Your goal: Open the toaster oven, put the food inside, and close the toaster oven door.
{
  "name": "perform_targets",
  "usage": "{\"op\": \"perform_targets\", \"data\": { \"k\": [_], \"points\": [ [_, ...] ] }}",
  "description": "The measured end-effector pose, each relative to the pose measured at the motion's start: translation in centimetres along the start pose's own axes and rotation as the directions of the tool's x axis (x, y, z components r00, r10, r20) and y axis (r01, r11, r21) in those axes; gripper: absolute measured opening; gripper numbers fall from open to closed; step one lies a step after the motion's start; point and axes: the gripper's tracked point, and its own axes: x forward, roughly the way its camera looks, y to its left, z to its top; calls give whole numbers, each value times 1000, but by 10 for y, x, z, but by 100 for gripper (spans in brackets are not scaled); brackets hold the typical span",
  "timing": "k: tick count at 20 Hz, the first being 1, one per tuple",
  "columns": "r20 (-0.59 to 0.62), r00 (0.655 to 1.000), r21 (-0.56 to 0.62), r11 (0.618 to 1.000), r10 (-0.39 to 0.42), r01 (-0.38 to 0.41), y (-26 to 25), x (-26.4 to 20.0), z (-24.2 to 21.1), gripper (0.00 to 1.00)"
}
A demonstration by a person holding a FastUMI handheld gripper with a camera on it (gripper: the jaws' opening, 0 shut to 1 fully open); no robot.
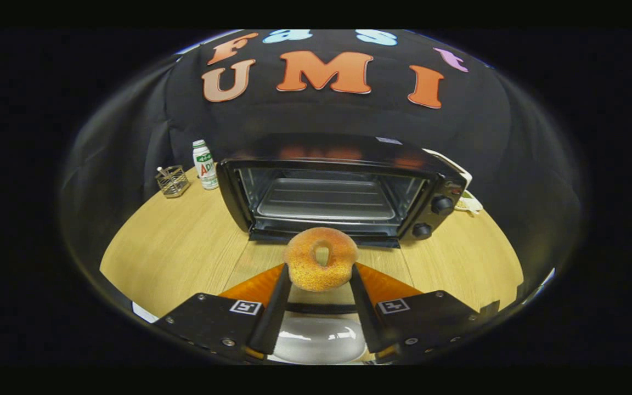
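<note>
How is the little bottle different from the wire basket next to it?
The bottle is white and solid with a green cap; the wire basket is see-through metal. The bottle stands taller; the basket sits lower and wider. Both stand on the wooden table, left of the toaster oven. The gripper holds the donut.

My fingers (273, 307) are matt black with a rubbery look, pressed on both sides of a doughnut (321, 259) whose orange crust looks grainy and rough. The table (184, 241) is pale wood, smooth with faint grain. The toaster oven (343, 186) has a glossy black shell and a dull metal tray. At upper left stands a shiny wire rack (173, 180).
</note>
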Motion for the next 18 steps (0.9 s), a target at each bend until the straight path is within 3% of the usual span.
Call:
{"op": "perform_targets", "data": {
  "k": [5,12,14,18],
  "points": [
    [28,999,149,988,43,-47,7,31,24,62],
    [89,993,393,913,79,-108,10,76,62,63],
    [100,993,410,906,66,-102,6,87,68,67],
    [85,996,370,928,8,-38,-6,96,68,78]
  ]
}}
